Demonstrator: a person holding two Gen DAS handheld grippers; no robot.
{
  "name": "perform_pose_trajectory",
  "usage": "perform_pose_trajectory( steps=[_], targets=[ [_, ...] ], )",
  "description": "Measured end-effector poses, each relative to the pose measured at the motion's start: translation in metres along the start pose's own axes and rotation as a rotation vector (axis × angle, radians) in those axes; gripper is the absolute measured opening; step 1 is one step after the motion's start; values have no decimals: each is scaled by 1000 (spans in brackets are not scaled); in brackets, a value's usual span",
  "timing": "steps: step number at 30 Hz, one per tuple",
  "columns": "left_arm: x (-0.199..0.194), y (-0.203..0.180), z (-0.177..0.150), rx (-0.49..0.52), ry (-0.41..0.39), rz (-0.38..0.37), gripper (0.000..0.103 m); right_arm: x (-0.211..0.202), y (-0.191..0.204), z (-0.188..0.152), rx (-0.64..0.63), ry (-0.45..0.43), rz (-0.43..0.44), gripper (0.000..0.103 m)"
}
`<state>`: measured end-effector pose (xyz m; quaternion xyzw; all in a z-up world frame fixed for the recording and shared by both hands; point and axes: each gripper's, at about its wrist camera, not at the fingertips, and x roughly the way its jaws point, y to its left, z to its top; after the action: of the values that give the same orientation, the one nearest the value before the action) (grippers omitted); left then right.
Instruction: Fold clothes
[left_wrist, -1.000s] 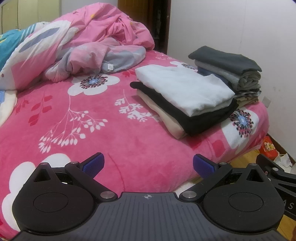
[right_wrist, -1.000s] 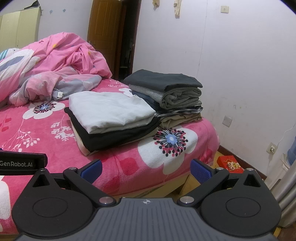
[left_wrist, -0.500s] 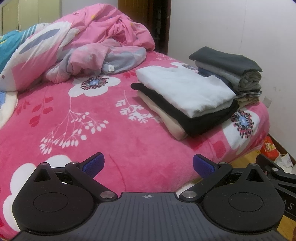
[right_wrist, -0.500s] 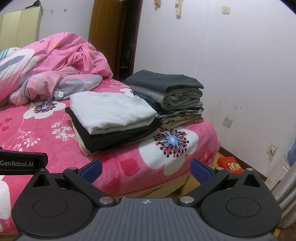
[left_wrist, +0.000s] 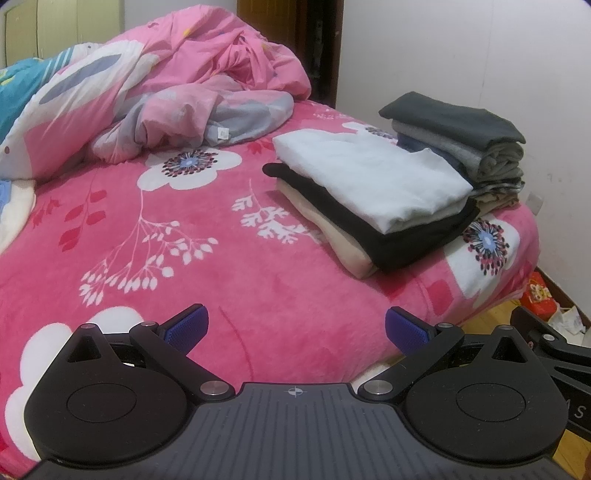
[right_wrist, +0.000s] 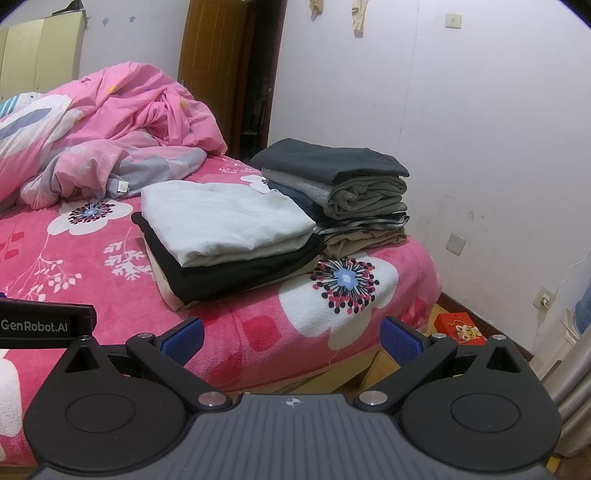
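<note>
Over the pink floral bed (left_wrist: 229, 266) | left gripper (left_wrist: 295, 328) spread wide, empty | right gripper (right_wrist: 291, 334) spread wide, empty | white folded top (right_wrist: 221, 218) on black-and-cream stack, touching taller grey pile (right_wrist: 332, 173) at far corner | crumpled quilt (left_wrist: 177, 92) behind

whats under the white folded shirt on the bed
Under the white folded shirt lies a black garment, then a cream one at the bottom, resting on the pink blanket. Only their edges show; the rest is covered.

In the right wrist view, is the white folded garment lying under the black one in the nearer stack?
No, the white folded garment lies on top of the black garment, which sits on a beige piece at the bottom of that stack.
</note>
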<state>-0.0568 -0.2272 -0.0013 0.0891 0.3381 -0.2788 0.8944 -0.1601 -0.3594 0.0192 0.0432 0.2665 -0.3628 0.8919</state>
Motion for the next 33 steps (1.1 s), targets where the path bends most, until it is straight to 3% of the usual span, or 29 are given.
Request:
perform_pose_trajectory(
  steps=[33],
  targets=[
    [3, -4, -2, 8, 8, 1, 103, 4, -3, -3, 8, 14, -1, 103]
  ],
)
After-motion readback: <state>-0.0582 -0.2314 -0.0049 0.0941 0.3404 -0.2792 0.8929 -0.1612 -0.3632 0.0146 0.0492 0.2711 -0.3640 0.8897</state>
